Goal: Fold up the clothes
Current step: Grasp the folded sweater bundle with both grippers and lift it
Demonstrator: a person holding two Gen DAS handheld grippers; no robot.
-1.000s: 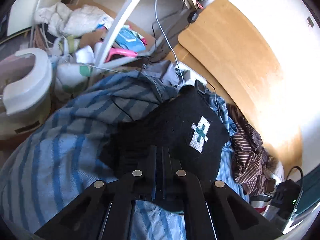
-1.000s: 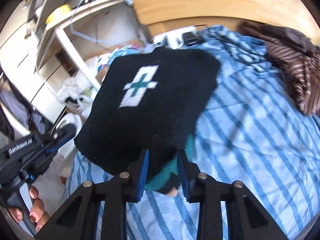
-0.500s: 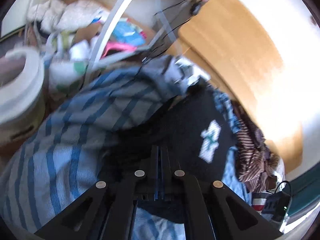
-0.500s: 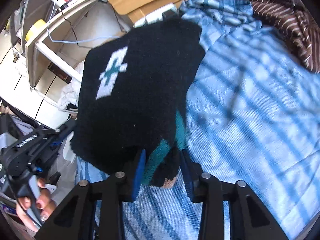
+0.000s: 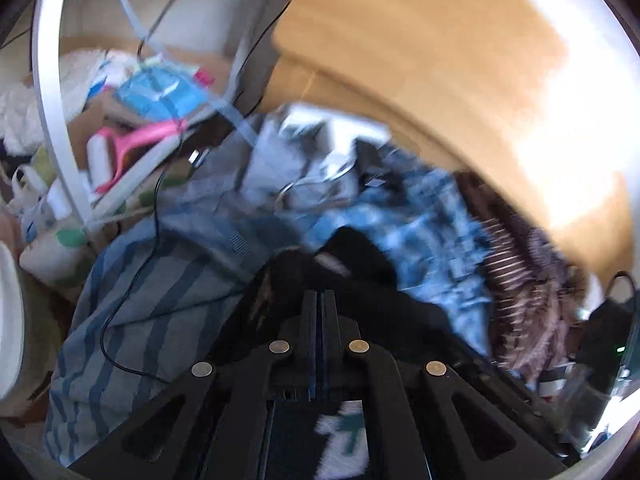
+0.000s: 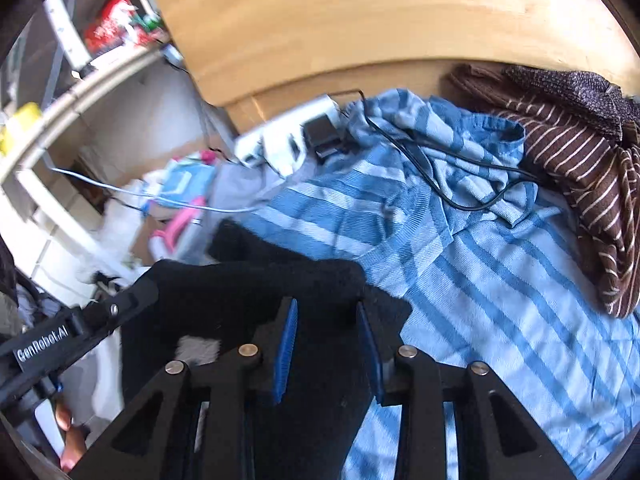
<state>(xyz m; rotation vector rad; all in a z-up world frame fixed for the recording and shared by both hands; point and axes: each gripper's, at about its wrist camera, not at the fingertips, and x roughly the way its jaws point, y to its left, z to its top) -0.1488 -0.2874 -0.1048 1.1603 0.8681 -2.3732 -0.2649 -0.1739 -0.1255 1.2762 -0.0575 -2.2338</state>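
A black knitted garment [image 5: 360,256] with a white and teal emblem [image 5: 344,440] lies bunched on the blue striped sheet [image 6: 500,300]. In the blurred left wrist view my left gripper [image 5: 319,296] is shut on the garment's edge, and the emblem shows beneath its fingers. In the right wrist view my right gripper [image 6: 325,307] is shut on a thick fold of the same black garment [image 6: 248,292], which fills the gap between its blue pads [image 6: 286,344]. The left gripper's body [image 6: 80,332] comes in from the left there, held by a hand [image 6: 68,436].
A brown striped garment [image 6: 580,168] is heaped at the right by the wooden headboard [image 6: 360,20]. A white power strip [image 6: 288,140] and a black cable [image 6: 440,184] lie on the sheet's far end. A white shelf frame [image 5: 52,100] and floor clutter with a pink roller [image 5: 136,140] are on the left.
Both grippers have carried the garment's near edge toward the headboard. The flat black panel with its emblem up has doubled over, and the emblem now sits under the left gripper.
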